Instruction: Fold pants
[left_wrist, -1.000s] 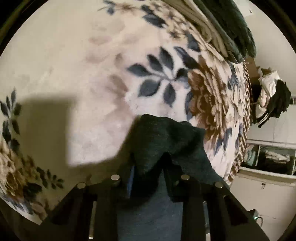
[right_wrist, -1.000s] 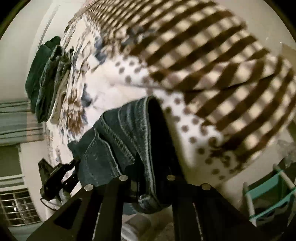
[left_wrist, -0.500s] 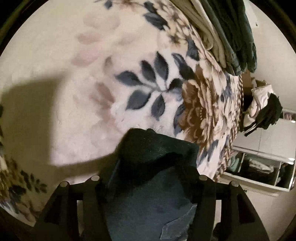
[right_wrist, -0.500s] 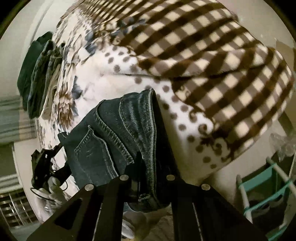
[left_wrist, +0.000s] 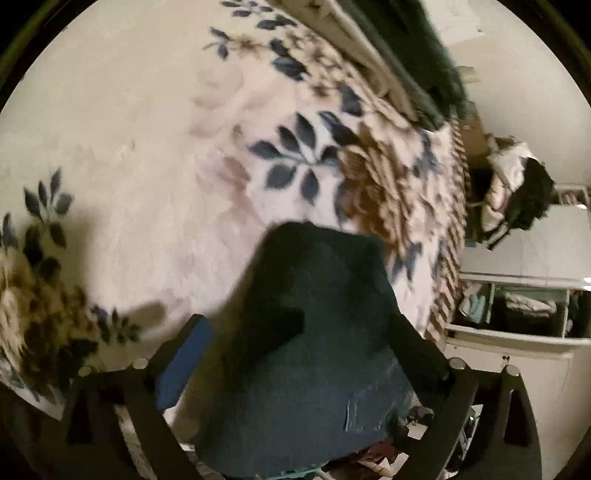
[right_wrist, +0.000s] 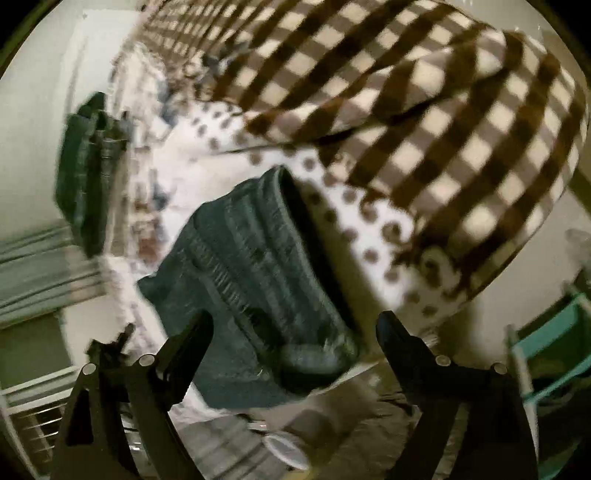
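Left two-finger black gripper: a second ago its fingers were closed on the edge of the dark blue denim pants; they now stand wide apart, the cloth lying loose between them and no longer pinched. Right two-finger black gripper: likewise clamped on the pants' stitched waistband until half a second ago; its fingers have since spread, and the folded denim rests between and ahead of them, released.
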